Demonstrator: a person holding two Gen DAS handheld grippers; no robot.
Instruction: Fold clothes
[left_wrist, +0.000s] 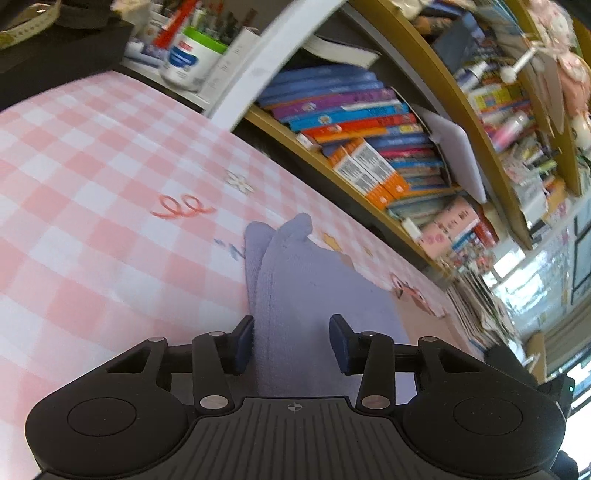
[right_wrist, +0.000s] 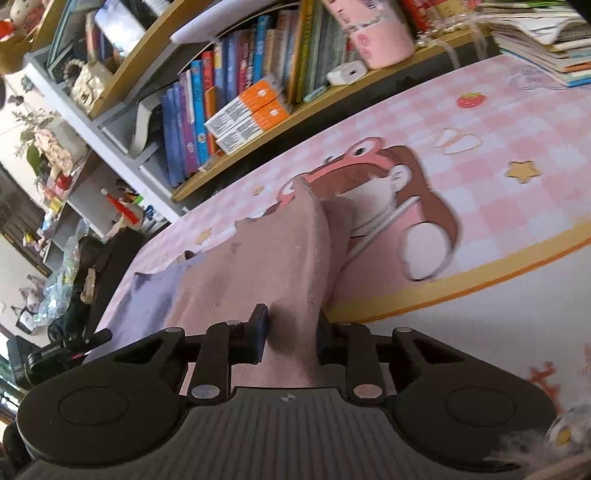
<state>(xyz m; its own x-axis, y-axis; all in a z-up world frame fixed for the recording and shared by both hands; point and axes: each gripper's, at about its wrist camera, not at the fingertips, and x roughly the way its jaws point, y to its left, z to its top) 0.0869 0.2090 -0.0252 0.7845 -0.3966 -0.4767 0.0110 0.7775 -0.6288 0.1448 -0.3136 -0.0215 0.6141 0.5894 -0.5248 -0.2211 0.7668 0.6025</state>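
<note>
A soft cloth with a lavender part (left_wrist: 295, 280) and a pink part (right_wrist: 266, 266) lies bunched on the pink checked table mat (left_wrist: 92, 192). In the left wrist view the lavender cloth runs between the fingers of my left gripper (left_wrist: 291, 341), whose jaws stand apart with a gap beside the cloth. In the right wrist view my right gripper (right_wrist: 291, 332) has its pads pressed on a raised fold of the pink cloth. The lavender part also shows in the right wrist view (right_wrist: 147, 302), to the left.
A bookshelf (left_wrist: 369, 147) full of books stands along the table's far edge, also in the right wrist view (right_wrist: 229, 110). A white tub (left_wrist: 188, 59) and a black box (left_wrist: 55, 59) stand at the far left. Stacked papers (right_wrist: 546, 37) lie at the far right.
</note>
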